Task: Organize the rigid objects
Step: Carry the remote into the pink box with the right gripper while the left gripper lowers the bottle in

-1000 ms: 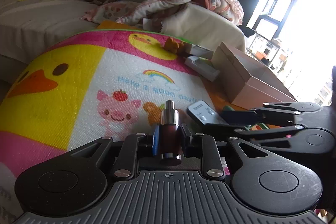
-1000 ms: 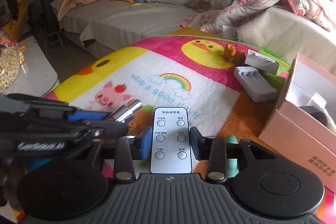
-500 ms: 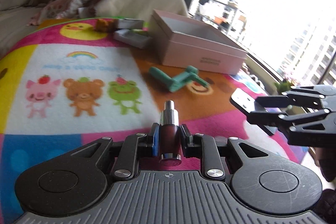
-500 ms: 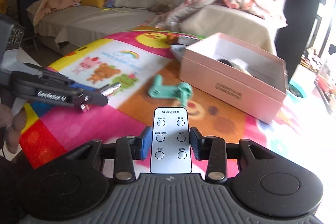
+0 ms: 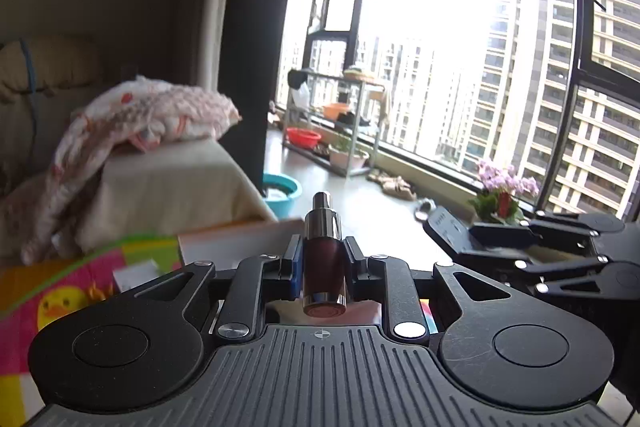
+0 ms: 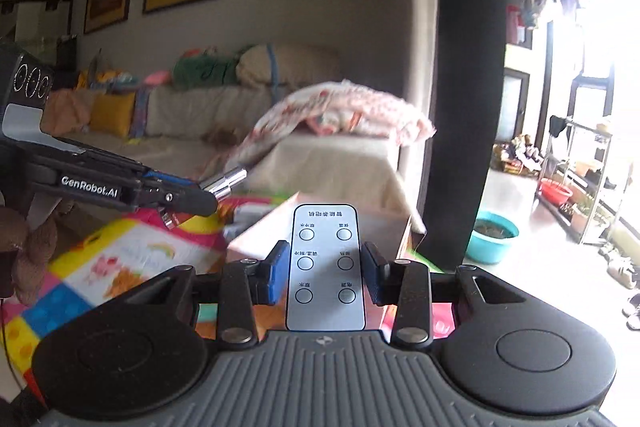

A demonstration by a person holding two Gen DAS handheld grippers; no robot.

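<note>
My left claw (image 5: 322,267) pinches a small dark red bottle (image 5: 323,269) across its body, silver pump neck pointing forward and away from me, toward the window (image 5: 480,39). My right claw (image 6: 325,269) is clamped on the long edges of a slim grey remote control (image 6: 325,267), button face up, its far end sticking out past the pads. Both things are held up in the air above the cartoon play mat (image 6: 120,259). A pink cardboard box (image 6: 264,233) sits on the mat just ahead of the remote, blurred. From the left wrist view the remote (image 5: 444,227) shows off to the right in the other claw (image 5: 500,239); from the right wrist view the bottle's silver neck (image 6: 226,181) pokes out on the left. A sofa (image 6: 224,115) with a rumpled blanket (image 6: 340,115) lies beyond.
</note>
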